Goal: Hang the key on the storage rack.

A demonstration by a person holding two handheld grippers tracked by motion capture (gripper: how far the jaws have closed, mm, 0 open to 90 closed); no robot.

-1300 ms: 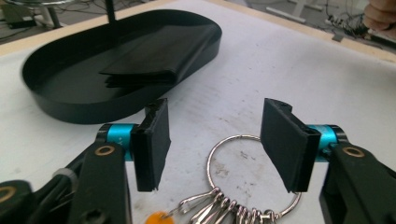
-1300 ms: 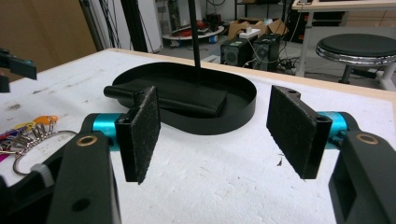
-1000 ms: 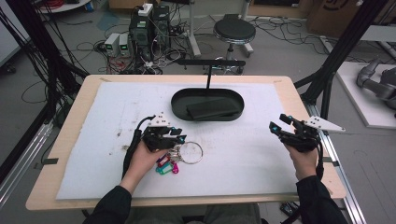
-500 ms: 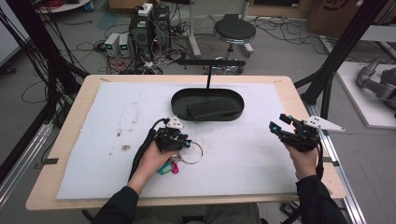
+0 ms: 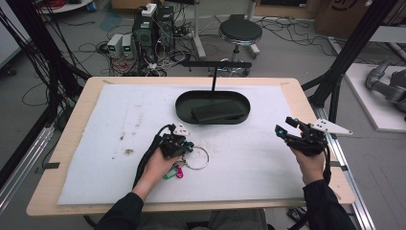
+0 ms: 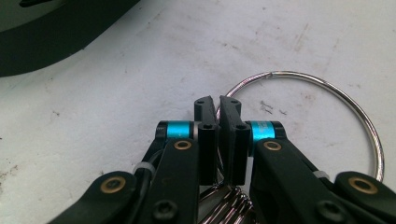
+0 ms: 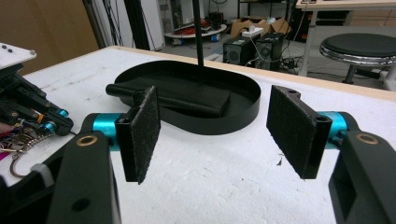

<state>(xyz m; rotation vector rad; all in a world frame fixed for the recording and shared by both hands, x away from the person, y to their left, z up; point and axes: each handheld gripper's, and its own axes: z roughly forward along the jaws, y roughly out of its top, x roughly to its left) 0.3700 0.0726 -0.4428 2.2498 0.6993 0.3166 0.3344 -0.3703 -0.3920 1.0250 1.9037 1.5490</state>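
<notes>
A big steel key ring (image 5: 205,162) (image 6: 327,88) lies on the white mat, with several keys and green and pink tags (image 5: 174,171) bunched at its near side. My left gripper (image 5: 184,147) (image 6: 217,105) is low over it. Its jaws have just been closing and now stand shut, with the ring's wire pinched between the tips. At the right side of the table my right gripper (image 5: 287,130) (image 7: 212,130) hovers open with nothing between its pads. The right gripper view also shows the left gripper (image 7: 32,116) over the keys.
A black oval tray (image 5: 181,109) (image 7: 243,116) sits at the far middle of the mat and holds a flat black case (image 5: 215,110) (image 7: 187,100). A thin black post (image 5: 214,79) rises behind it. The mat (image 5: 105,120) has dirty marks on its left half.
My left hand has moved right and down onto the key ring, and its jaws have closed on the ring's wire. The right hand has stayed put.
</notes>
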